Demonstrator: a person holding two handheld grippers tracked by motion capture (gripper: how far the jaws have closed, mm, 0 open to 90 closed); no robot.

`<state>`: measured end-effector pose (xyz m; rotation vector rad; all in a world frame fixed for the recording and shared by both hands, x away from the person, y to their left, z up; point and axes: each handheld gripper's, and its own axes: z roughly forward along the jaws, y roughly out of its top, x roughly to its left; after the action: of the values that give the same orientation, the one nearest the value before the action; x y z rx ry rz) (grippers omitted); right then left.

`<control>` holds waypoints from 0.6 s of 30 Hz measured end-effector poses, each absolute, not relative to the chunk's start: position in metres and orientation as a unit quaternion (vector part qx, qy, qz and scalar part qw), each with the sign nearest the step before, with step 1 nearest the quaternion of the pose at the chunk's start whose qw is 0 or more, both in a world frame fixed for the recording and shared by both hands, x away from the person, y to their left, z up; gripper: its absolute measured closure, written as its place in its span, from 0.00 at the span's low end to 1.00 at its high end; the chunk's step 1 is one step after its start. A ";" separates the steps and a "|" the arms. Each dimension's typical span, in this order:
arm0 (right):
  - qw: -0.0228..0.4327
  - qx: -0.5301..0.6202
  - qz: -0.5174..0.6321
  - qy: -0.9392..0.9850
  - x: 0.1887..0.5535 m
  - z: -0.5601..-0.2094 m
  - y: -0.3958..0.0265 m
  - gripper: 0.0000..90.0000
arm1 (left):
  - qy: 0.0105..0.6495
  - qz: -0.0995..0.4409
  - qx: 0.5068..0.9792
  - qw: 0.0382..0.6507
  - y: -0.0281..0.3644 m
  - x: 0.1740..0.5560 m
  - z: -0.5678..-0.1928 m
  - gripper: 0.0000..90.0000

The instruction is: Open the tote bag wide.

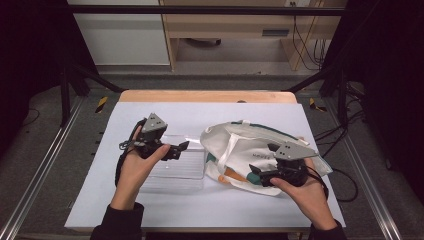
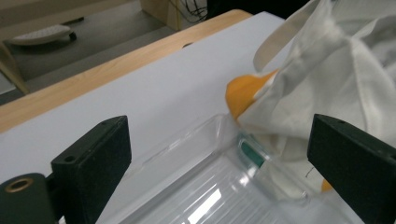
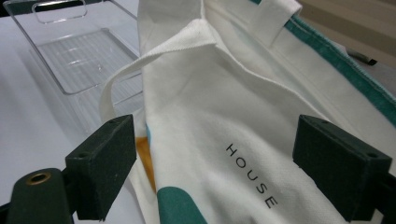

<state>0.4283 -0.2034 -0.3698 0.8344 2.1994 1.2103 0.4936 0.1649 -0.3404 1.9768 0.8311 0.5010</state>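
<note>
1. A white sheet covers the tabletop (image 1: 200,205), with a strip of bare wood showing along the far edge.
2. A white tote bag (image 1: 250,150) with teal and orange patches lies crumpled on the right half of the sheet. The word "HOUSE" is printed on it, readable in the right gripper view.
3. A clear plastic tray (image 1: 177,167) sits just left of the bag, touching it. In the left gripper view the bag's cloth spills over the tray's near corner.
4. The left hand-held gripper (image 1: 182,146) is held above the tray, pointing toward the bag. Its jaws stand wide apart, released, with nothing between them; the tray's rim and the bag's orange patch show in the gap.
5. The right hand-held gripper (image 1: 253,170) hovers low over the bag's near side, pointing left. Its jaws are also spread wide, and the cloth lies below them; whether they touch it I cannot tell.
6. A looped strap (image 3: 119,81) of the bag arches toward the tray in the right gripper view.
</note>
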 end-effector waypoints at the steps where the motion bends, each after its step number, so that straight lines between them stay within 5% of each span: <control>1: 0.244 0.304 0.439 0.809 0.428 -0.371 -0.203 0.15 | 0.329 0.198 0.803 0.456 0.162 0.495 -0.337 0.07; 18: 0.239 0.277 0.427 0.827 0.416 -0.383 -0.226 0.34 | 0.267 0.202 0.855 0.397 0.111 0.522 -0.289 0.08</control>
<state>0.4163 -0.2255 -0.3826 0.7594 2.2647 1.1702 0.5219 0.1107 -0.2891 2.1651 0.6772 0.5105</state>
